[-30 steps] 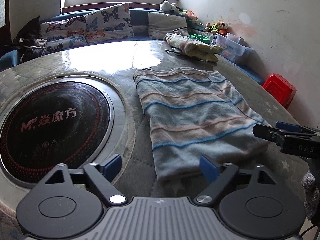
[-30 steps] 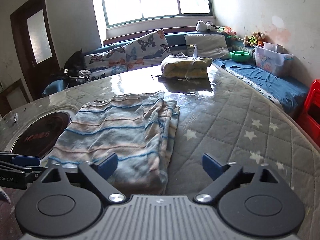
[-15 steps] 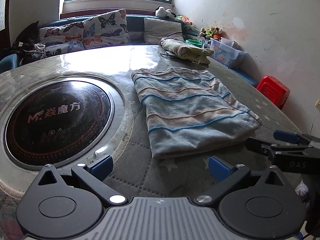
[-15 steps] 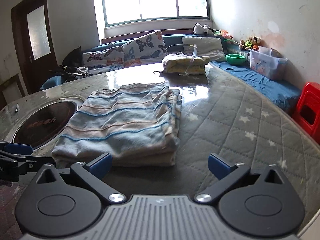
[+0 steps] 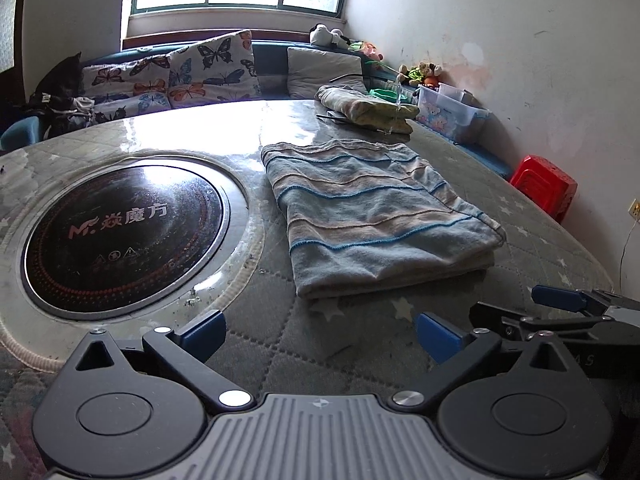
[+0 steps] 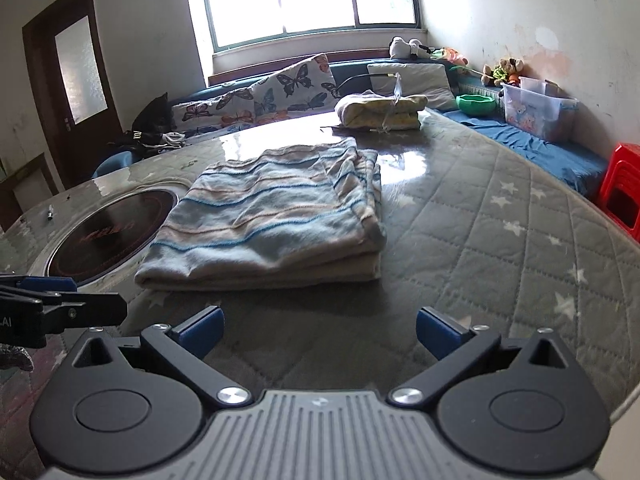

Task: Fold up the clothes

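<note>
Left wrist view: nearest of all, the left gripper is seen with its blue pads spread wide and only quilted table cover between them; its jaws have just been opening, and nothing is grasped. Just to its right, at the near right edge, the right gripper is seen from the side, and in its own view the right gripper is likewise shown released, its pads standing well apart over bare cover. Both sets of jaws are held short of the striped towel, which lies folded in layers on the round table, its thick folded edge turned toward the grippers and apart from both. To the left of the cloth, a round black cooktop is set into the table. Farther off, near the far rim, a second folded bundle is seen, and behind it a cushioned bench below the window. The fold on the striped piece is judged to be laid and let go. For the next move, either a further fold is called for, with both near corners to be pinched at the thick edge, or the folded piece is to be carried toward the far bundle; which is meant cannot be told.
</note>
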{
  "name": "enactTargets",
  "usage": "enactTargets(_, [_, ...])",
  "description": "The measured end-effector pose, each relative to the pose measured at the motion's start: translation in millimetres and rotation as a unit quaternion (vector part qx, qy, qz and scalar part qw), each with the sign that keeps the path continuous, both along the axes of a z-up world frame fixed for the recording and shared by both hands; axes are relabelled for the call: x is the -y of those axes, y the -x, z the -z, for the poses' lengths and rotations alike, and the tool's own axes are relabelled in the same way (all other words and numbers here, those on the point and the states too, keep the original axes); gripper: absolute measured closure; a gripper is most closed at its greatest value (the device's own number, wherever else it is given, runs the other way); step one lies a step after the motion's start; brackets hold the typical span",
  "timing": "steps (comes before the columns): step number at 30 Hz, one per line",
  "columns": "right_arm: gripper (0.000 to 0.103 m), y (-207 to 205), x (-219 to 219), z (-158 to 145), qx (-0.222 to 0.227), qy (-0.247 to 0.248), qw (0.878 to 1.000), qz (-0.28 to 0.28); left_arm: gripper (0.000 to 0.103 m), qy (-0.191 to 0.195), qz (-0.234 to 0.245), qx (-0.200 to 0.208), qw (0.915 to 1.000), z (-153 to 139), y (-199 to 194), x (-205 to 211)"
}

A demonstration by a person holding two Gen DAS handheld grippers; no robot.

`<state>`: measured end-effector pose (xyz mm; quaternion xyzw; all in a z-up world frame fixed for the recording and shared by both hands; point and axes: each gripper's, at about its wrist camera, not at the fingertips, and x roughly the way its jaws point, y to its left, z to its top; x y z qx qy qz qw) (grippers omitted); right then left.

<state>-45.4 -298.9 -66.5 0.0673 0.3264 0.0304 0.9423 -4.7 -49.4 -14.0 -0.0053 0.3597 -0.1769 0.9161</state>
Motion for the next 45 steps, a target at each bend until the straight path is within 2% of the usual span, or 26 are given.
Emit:
enactTargets(15, [0.000,19,-15,4,-0.012,0.007,1.000,-0.008,0.000,-0.047,-0.003,0.005,0.9989,2,23,7])
enactTargets(26, [0.000,25,-22,4,-0.013,0.019,1.000,-0.008,0.000,-0.049,-0.003,0.003,0.9988,6,28,6])
enactTargets(45, [0.000,26,-26,3,-0.014,0.026,0.999,-0.012,0.000,-0.070,-0.011,0.022,0.9972,1,34,10])
